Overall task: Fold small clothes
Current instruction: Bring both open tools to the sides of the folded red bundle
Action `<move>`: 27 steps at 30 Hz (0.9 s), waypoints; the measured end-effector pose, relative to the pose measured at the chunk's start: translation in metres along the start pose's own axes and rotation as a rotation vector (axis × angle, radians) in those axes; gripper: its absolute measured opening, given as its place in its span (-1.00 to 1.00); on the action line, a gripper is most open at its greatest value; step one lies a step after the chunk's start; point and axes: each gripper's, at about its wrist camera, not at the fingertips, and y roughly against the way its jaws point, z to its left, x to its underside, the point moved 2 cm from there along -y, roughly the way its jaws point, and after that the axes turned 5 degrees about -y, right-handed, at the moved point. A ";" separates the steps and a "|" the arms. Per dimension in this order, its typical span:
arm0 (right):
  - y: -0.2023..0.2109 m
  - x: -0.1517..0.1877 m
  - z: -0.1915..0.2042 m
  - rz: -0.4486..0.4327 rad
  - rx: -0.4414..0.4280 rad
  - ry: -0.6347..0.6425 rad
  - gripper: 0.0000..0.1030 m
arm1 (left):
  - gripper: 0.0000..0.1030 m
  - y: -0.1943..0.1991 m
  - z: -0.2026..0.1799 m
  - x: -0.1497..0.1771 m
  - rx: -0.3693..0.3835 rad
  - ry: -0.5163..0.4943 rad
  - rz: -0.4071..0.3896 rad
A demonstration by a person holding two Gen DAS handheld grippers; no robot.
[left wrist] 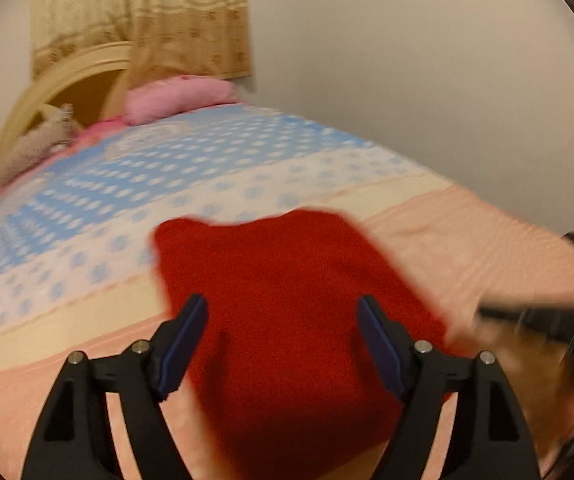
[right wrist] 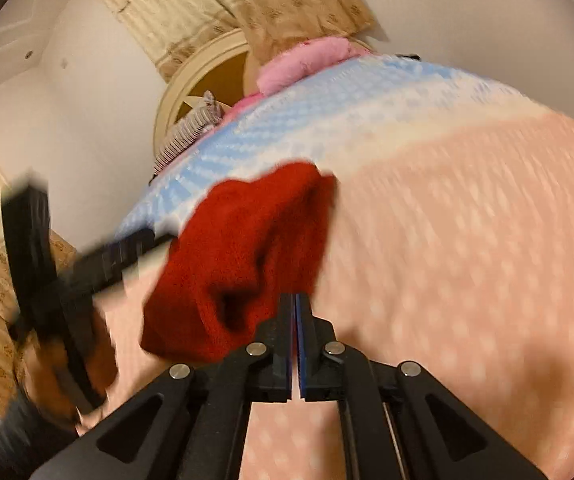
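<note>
Red garment, knitted or fleecy, lay on the bed over the peach part of the bedspread, its far edge reaching the cream and blue dotted bands. Left gripper: released, jaws spread wide above the near half of the garment, touching nothing that could be made out. Right gripper: clenched, pads pressed together at the garment's near edge; whether cloth was pinched between them could not be told. On that side the cloth was rumpled and raised in folds. Pink pillow sat at the bed's head, by the cream headboard. Beige patterned curtain hung behind. Both views were blurred.
</note>
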 end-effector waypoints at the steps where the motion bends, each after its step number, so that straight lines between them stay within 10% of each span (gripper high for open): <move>1: -0.005 -0.009 0.006 0.002 0.001 0.015 -0.95 | 0.54 0.000 0.004 0.009 -0.016 -0.001 0.010; 5: -0.026 -0.032 0.039 0.021 -0.044 0.066 -0.33 | 0.55 -0.006 0.017 0.035 -0.002 0.072 0.059; 10: -0.055 -0.021 0.075 0.124 -0.117 0.177 -0.28 | 0.86 -0.006 0.022 0.044 0.015 0.123 0.053; 13: -0.072 -0.008 0.053 0.186 -0.003 0.148 -0.28 | 0.96 -0.005 0.023 0.046 0.026 0.145 0.051; 27: -0.048 -0.009 0.074 0.099 -0.010 0.276 -0.23 | 1.00 -0.004 0.039 0.044 -0.017 0.194 0.053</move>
